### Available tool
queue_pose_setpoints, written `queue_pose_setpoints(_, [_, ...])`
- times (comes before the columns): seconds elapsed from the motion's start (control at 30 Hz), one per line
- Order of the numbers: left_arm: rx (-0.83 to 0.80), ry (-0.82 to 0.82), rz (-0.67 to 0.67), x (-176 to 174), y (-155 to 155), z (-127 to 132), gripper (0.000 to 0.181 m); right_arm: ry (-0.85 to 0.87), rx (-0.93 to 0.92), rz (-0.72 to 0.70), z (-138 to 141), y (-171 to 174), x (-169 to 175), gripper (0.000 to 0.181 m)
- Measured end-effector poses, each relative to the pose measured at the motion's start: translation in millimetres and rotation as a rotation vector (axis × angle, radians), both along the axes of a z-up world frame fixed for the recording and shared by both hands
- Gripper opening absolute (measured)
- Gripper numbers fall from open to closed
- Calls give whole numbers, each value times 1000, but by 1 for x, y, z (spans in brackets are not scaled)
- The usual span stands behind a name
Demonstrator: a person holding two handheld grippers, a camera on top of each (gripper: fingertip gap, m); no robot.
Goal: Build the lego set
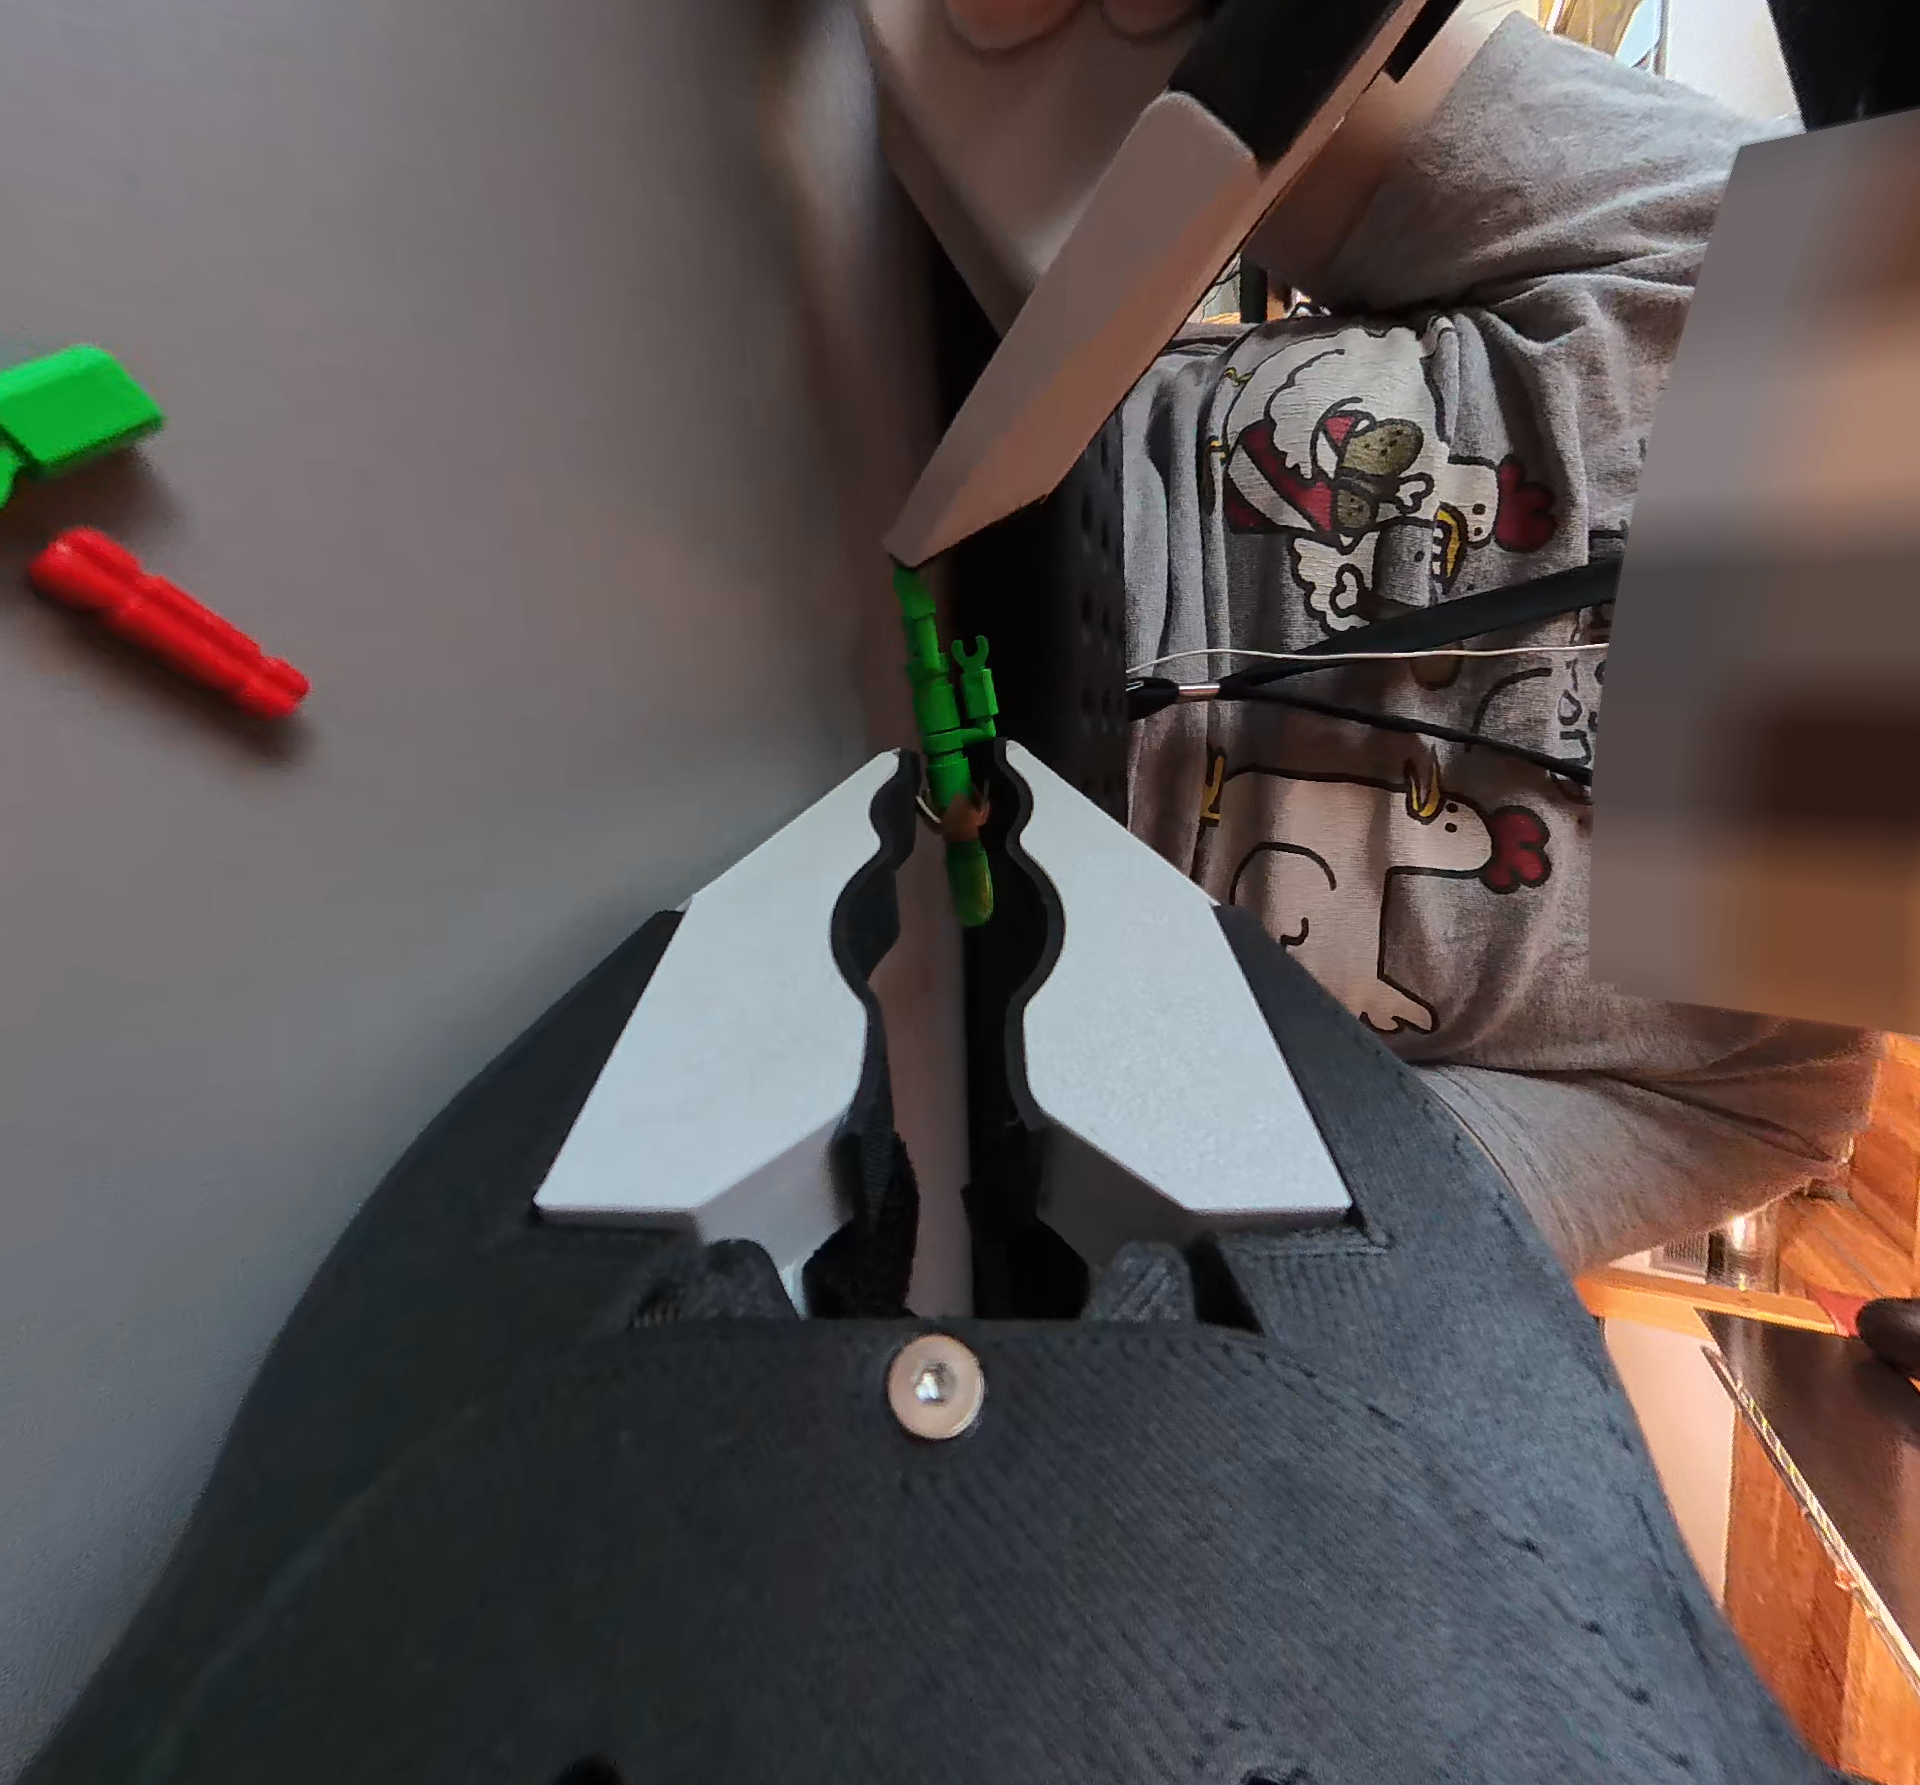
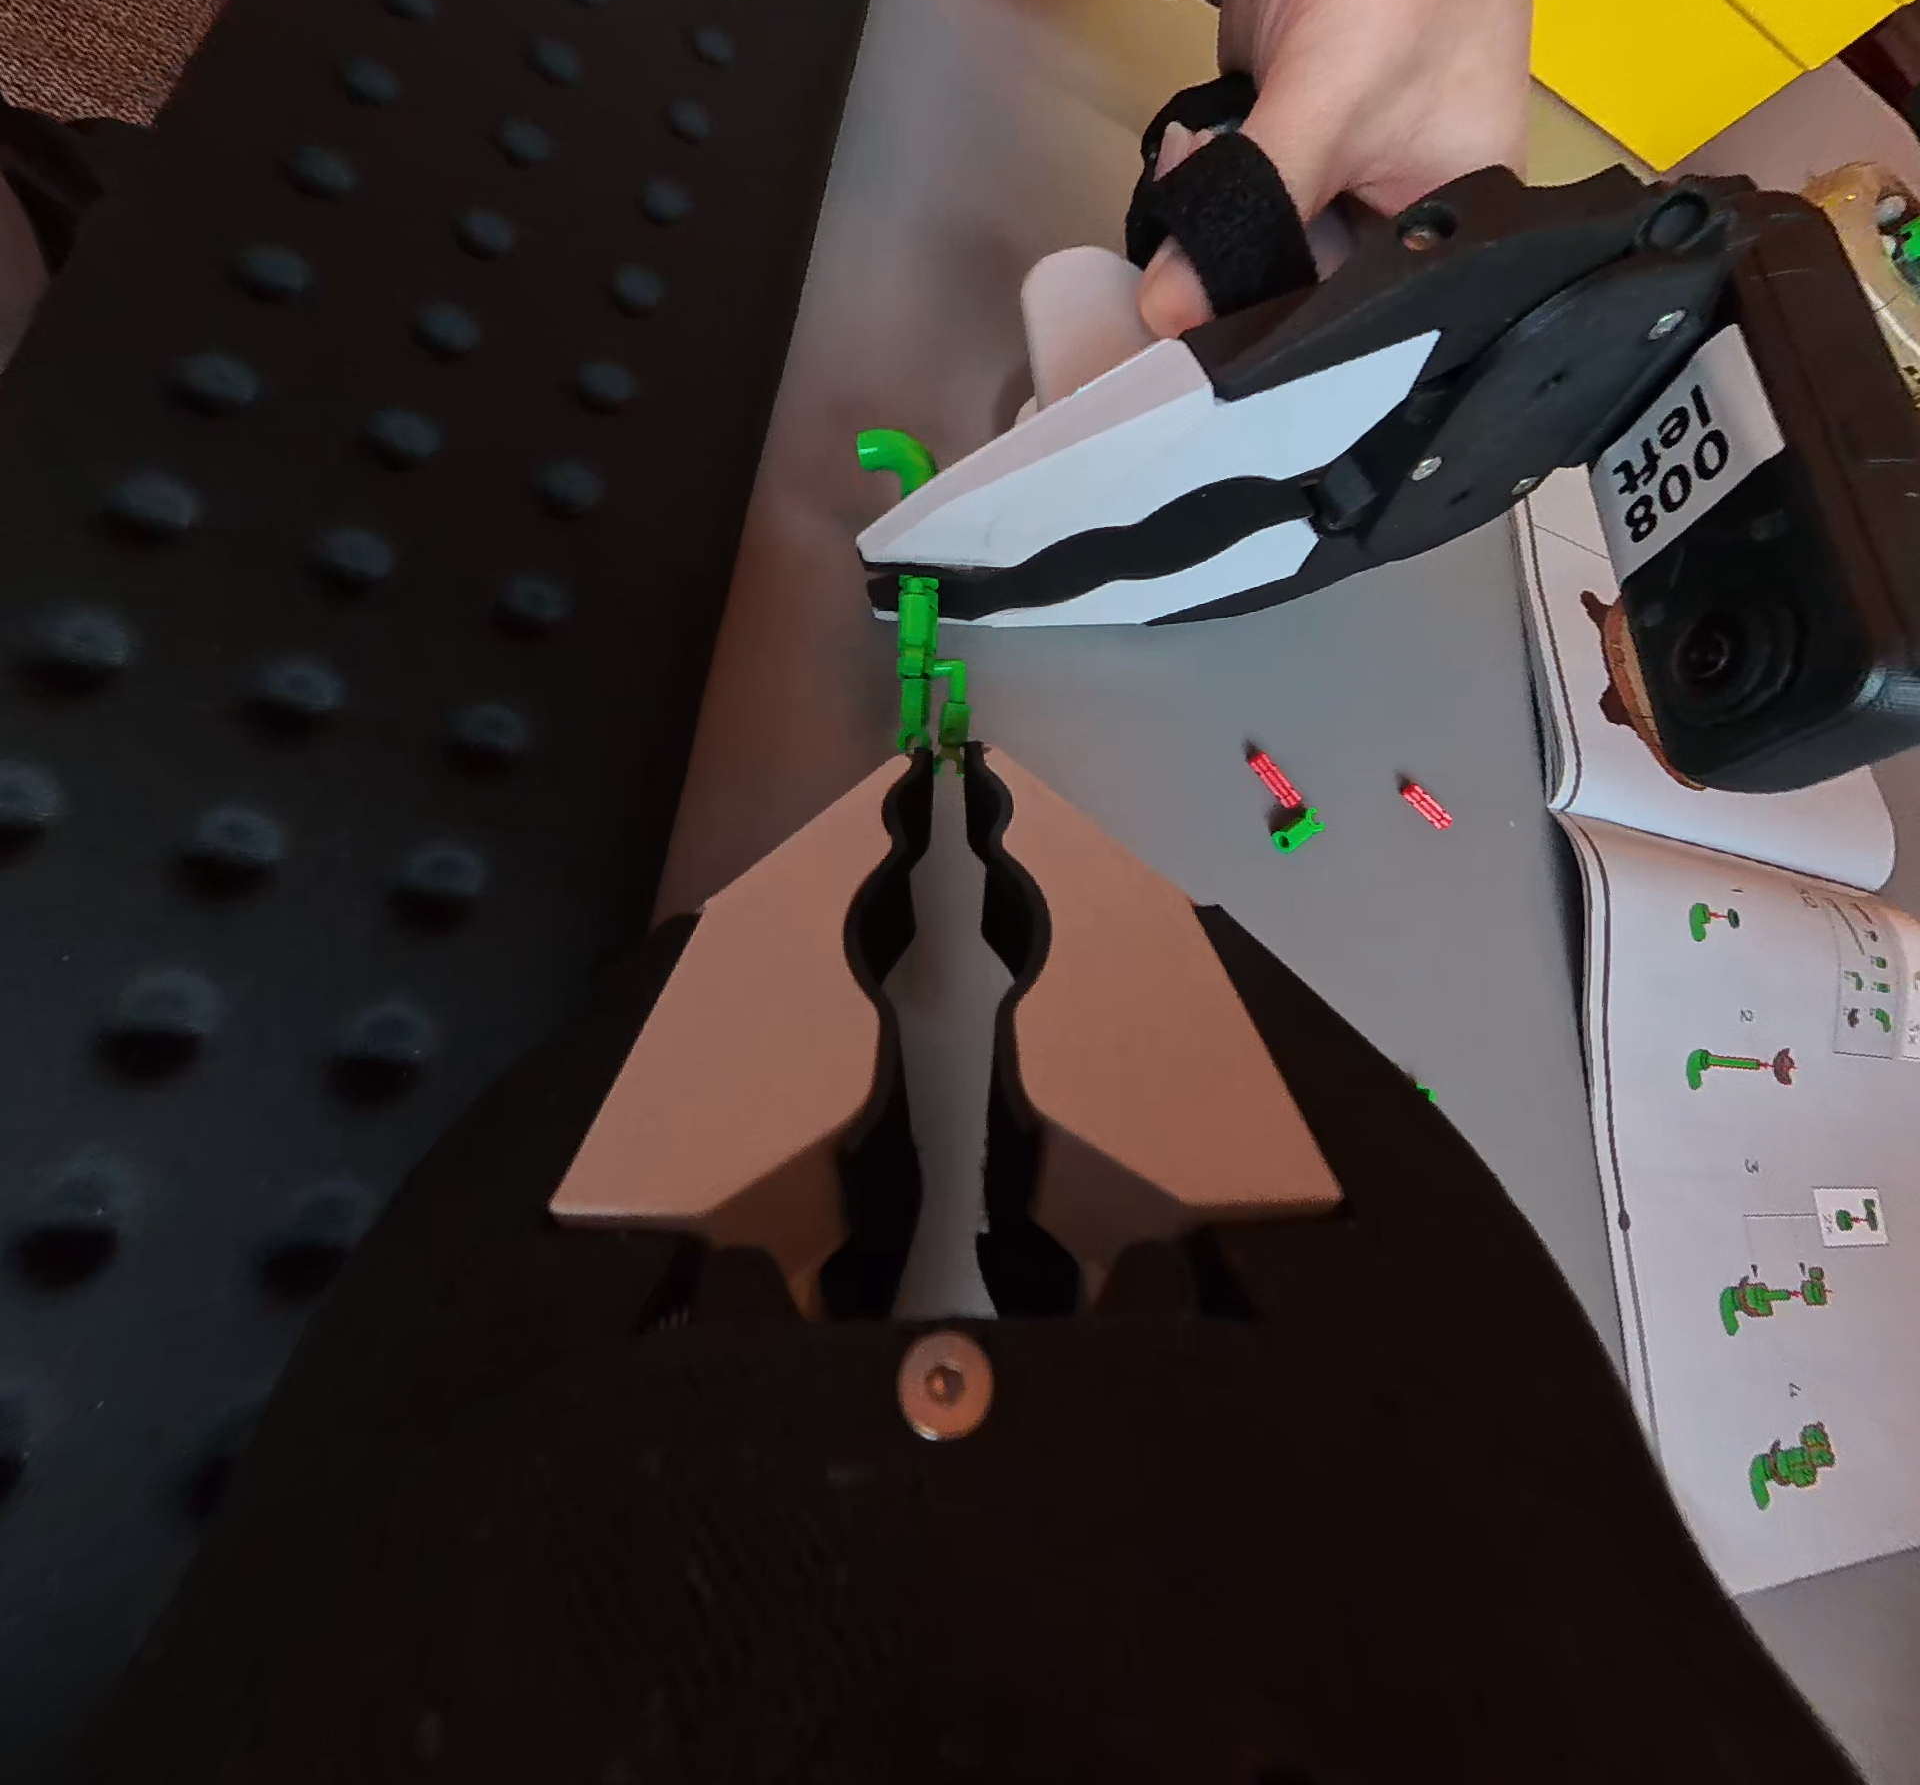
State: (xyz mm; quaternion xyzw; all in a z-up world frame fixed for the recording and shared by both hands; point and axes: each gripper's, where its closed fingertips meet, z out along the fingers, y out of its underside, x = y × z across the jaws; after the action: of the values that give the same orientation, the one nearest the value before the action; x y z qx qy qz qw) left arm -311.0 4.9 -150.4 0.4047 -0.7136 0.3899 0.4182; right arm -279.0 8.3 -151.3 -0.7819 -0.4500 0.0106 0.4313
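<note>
We hold green stem (image 1: 940, 696) between both grippers, left gripper (image 1: 951, 759) and right gripper (image 2: 940, 759) clamped on ends; light, brittle joints, grip segments gently.

Green piece (image 1: 62, 416) cut off by left frame edge in the left wrist view; green stem (image 1: 940, 696) partly hidden between jaws at both ends. Instruction booklet (image 2: 1714, 1216) cropped at right edge; its drawings too small to resolve.

We are seeing a white sticker (image 2: 1681, 478) with black writing on the left gripper's (image 2: 883, 592) camera housing at right, and step numbers in the open instruction booklet (image 2: 1745, 1216) at lower right.
</note>
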Motion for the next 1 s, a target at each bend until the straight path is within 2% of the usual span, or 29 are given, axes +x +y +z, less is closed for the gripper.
queue_pose_setpoints(0.27, [-19, 21, 8, 0, -2, 1, 11, -102, 18, 10, -2, -2, -1, 5])
queue_pose_setpoints(1.0, [-6, 7, -49, -2, -4, 0, 10, -208, -2, 25, -2, -7, -6, 4])
